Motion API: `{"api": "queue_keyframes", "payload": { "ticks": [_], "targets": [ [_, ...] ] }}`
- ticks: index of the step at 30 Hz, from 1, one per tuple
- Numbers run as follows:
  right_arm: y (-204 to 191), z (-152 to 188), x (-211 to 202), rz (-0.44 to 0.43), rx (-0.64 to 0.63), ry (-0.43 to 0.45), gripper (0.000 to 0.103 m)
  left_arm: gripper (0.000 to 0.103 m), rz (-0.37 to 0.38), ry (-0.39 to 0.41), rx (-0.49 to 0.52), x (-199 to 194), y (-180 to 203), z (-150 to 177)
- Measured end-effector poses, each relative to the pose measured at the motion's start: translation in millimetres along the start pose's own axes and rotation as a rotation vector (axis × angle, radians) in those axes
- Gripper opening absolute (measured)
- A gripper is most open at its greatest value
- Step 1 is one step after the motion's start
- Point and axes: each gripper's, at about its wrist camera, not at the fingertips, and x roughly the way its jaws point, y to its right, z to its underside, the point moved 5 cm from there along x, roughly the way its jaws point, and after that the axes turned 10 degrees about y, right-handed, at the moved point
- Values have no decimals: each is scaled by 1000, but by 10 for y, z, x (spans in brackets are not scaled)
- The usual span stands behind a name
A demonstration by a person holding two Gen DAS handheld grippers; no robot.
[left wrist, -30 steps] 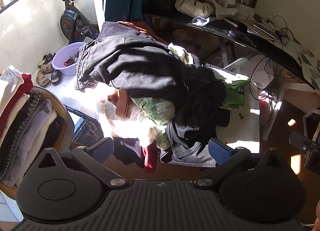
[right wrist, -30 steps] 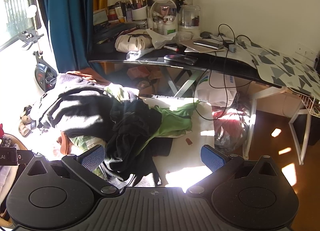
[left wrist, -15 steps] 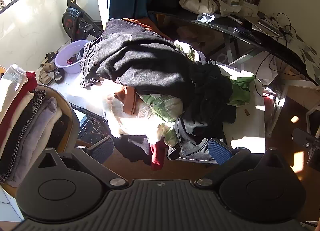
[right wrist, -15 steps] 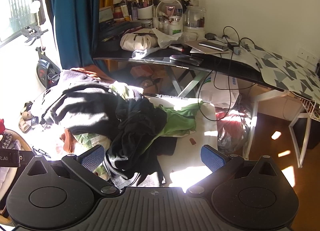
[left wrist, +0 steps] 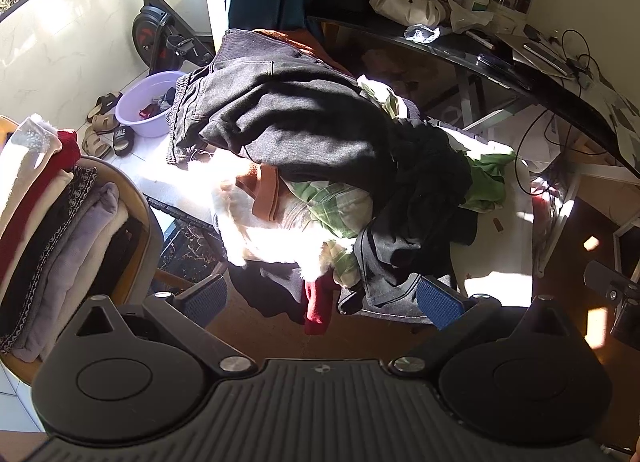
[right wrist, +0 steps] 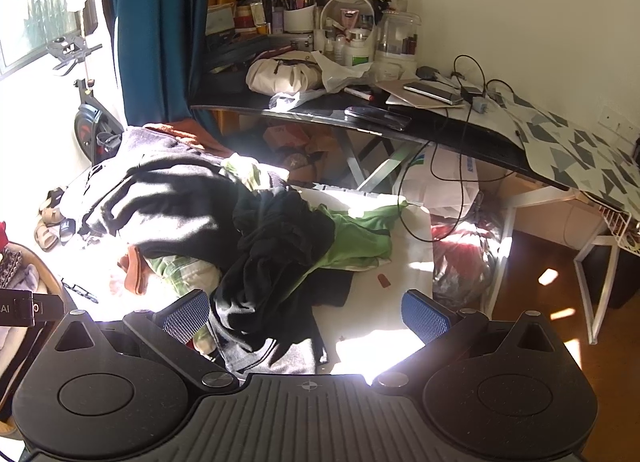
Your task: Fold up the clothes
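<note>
With both jaws spread wide and holding nothing, the left gripper (left wrist: pixel 320 298) and right gripper (right wrist: pixel 308 314) hang over the near edge of the white worktop (right wrist: pixel 376 302); judged step: choosing a garment, nothing picked yet. Nearest lies limp black jersey (right wrist: pixel 276 262) draping off that edge, thin and crumpled. Next move likely calls for pinching one hem and drawing it free. Behind it: green knit (right wrist: pixel 360 238), plaid cloth (left wrist: pixel 336 206), heavy dark denim (left wrist: pixel 280 114) topping the clothes pile toward the far edge.
</note>
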Motion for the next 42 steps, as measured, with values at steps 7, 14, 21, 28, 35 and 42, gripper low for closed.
{"api": "queue_keyframes", "payload": {
  "ticks": [7, 14, 21, 28, 35, 42],
  "targets": [
    [-52, 36, 48, -7, -20, -20, 102, 103, -9, -11, -12, 25, -30, 40],
    [-105, 36, 92, -20, -32, -32, 102, 103, -19, -20, -23, 45, -81, 45],
    [-146, 58, 100, -28, -42, -35, 102, 103, -23, -24, -28, 44, -101, 59],
    [-186, 77, 98, -29, -44, -41, 102, 103, -29, -29, -32, 41, -152, 89],
    [-234, 79, 135, -22, -21, -73, 102, 103, -38, -10, -23, -30, -244, 88],
    [-279, 108, 155, 33, 13, -83, 102, 103, -38, -12, -72, 25, -508, 88]
  ]
}}
